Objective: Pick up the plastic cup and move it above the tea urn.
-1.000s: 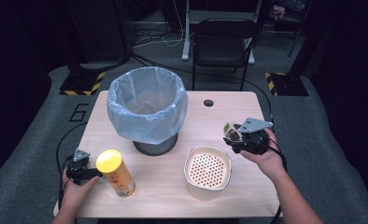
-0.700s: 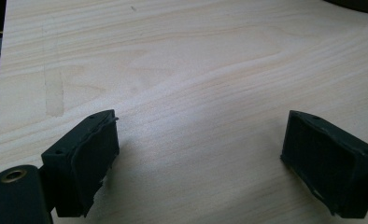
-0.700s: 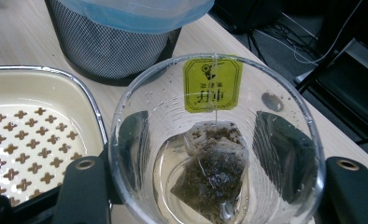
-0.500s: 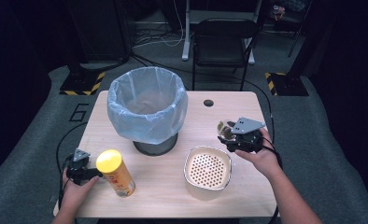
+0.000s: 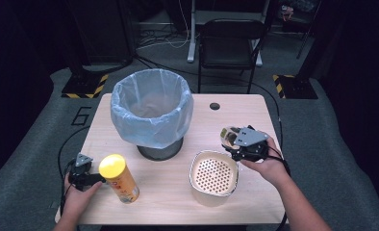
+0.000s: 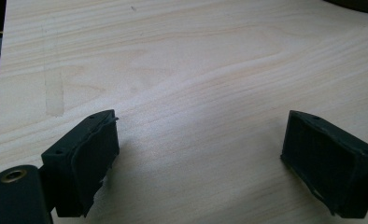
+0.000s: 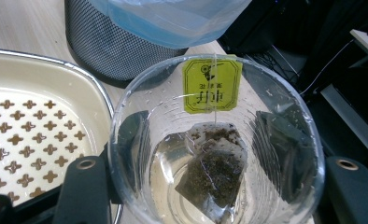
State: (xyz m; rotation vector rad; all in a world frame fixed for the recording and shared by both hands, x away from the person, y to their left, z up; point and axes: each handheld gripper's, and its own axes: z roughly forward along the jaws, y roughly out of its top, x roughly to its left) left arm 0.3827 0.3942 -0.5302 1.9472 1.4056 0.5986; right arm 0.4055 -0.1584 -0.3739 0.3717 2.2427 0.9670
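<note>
Sitting clamped between right tongs [image 7: 215,186]: clear cup [image 7: 215,140], teabag [image 7: 215,172] inside.

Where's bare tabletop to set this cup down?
Bare wood lies right of the lined bin, around the table's round hole, and at the front between the yellow canister and perforated container. It is crowded where the right hand-held gripper holds the cup beside that container.
</note>
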